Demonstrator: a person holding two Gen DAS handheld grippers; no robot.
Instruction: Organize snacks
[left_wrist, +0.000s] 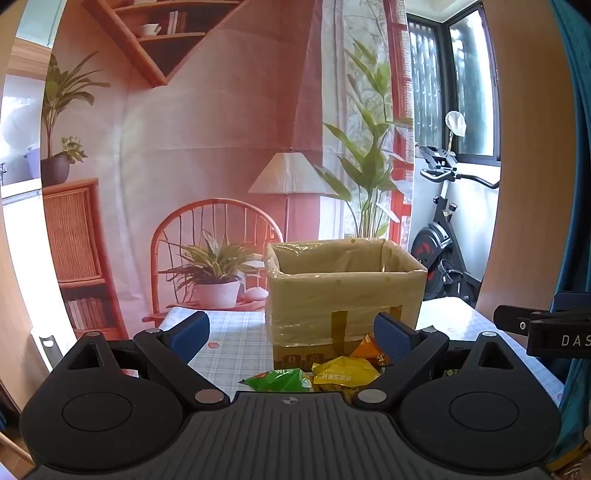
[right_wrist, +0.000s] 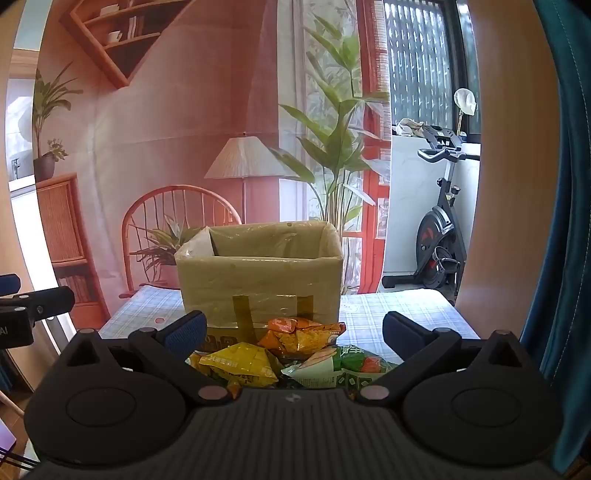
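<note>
Left gripper (left_wrist: 291, 332) stands wide open, blue fingertips (left_wrist: 192, 332) spread far apart and nothing pinched between them. Right gripper (right_wrist: 295, 332) is just the same: jaws at full spread, empty, tilted slightly down over the table.

Just ahead of both sits the snack pile. From the right wrist view, a yellow packet (right_wrist: 236, 363) lies on the left, an orange packet (right_wrist: 303, 334) behind it in the middle, and a green packet (right_wrist: 340, 365) on the right, all bunched together and touching. From the left wrist view the same three show up: green packet (left_wrist: 280, 380), yellow packet (left_wrist: 345, 371) and orange packet (left_wrist: 371, 350), low between the fingers but not in any grip.

Right behind the pile stands an open cardboard box (right_wrist: 258, 280), lined with clear plastic, upright on the checked tablecloth (right_wrist: 391, 314). The orange packet rests against its front wall.

Beyond the table hangs a printed backdrop (right_wrist: 177, 122) of a room, and off to the right an exercise bike (right_wrist: 439, 236) by the window.
</note>
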